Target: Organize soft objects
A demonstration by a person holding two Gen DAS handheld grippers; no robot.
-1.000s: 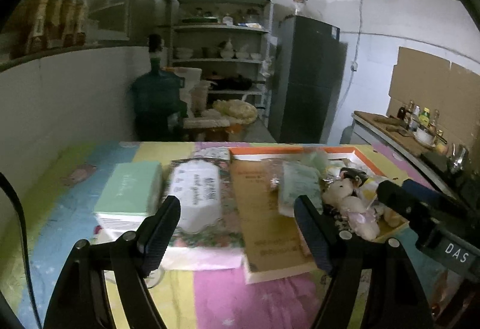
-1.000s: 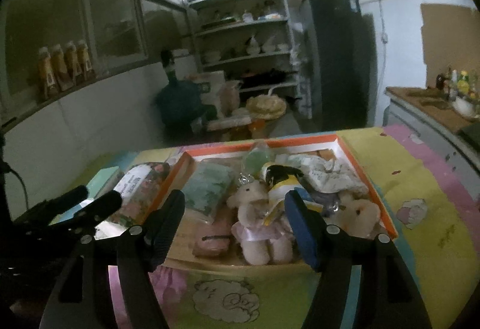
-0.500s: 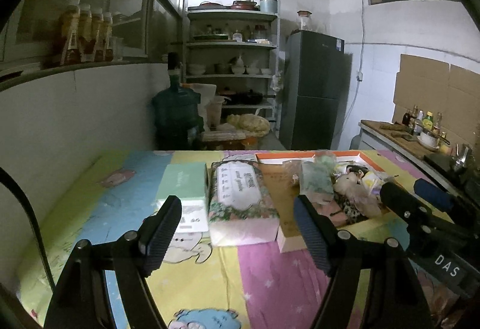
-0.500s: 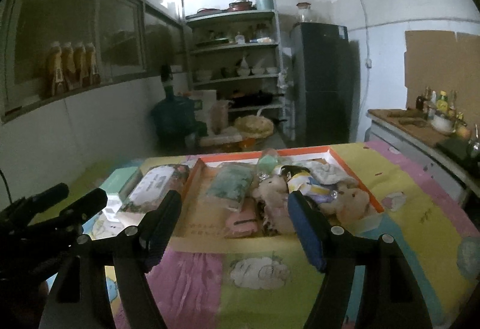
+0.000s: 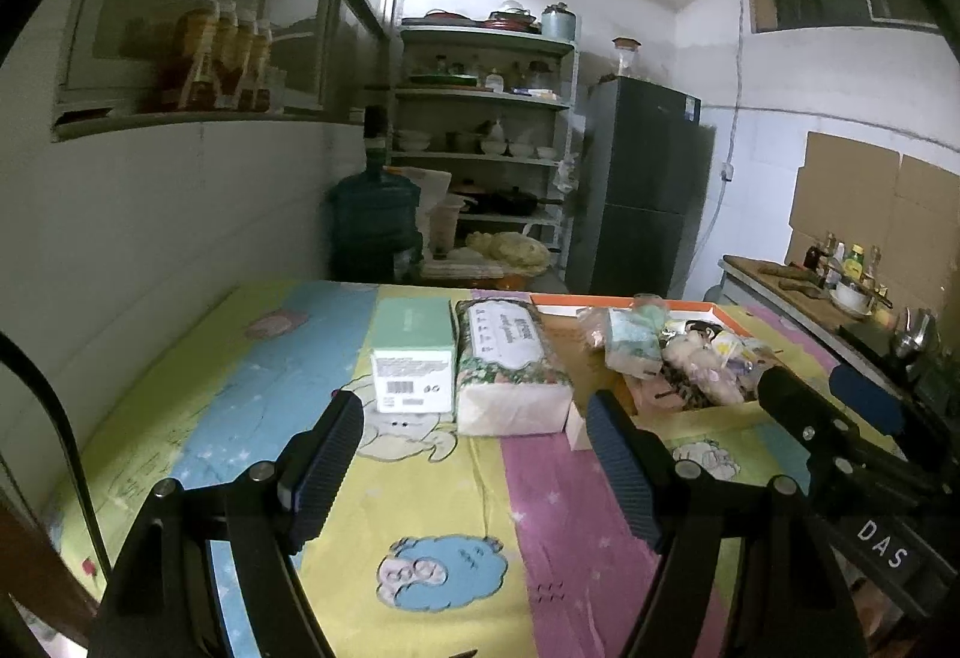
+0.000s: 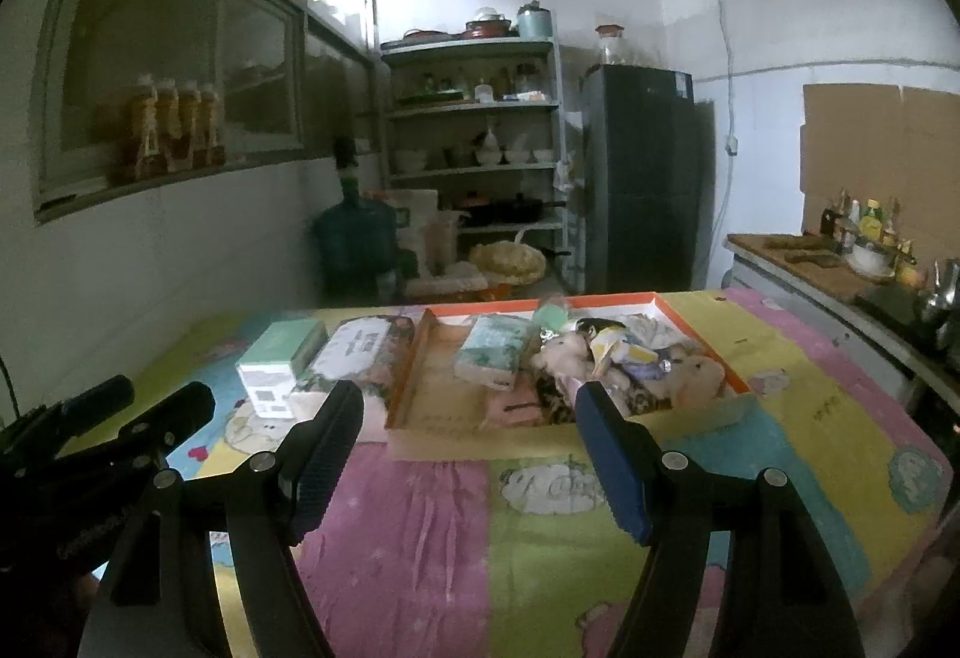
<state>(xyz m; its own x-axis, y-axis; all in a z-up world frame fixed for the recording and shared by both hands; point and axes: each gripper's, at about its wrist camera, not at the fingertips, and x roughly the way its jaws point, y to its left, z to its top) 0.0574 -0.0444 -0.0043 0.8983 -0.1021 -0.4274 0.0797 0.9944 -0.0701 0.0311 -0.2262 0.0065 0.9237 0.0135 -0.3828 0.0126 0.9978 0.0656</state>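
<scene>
While both hover level above the cloth, left tongs (image 5: 474,454) and right tongs (image 6: 468,448) gape, empty.

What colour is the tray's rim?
Orange rim, clearest in the right wrist view.

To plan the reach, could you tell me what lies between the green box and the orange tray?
The floral tissue pack lies between green box and orange tray, shown in both wrist views.

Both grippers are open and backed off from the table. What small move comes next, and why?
Probably ease the left gripper forward toward the floral tissue pack. It lies outside the orange-rimmed box, beside the green box, directly ahead of the open, empty jaws.
</scene>
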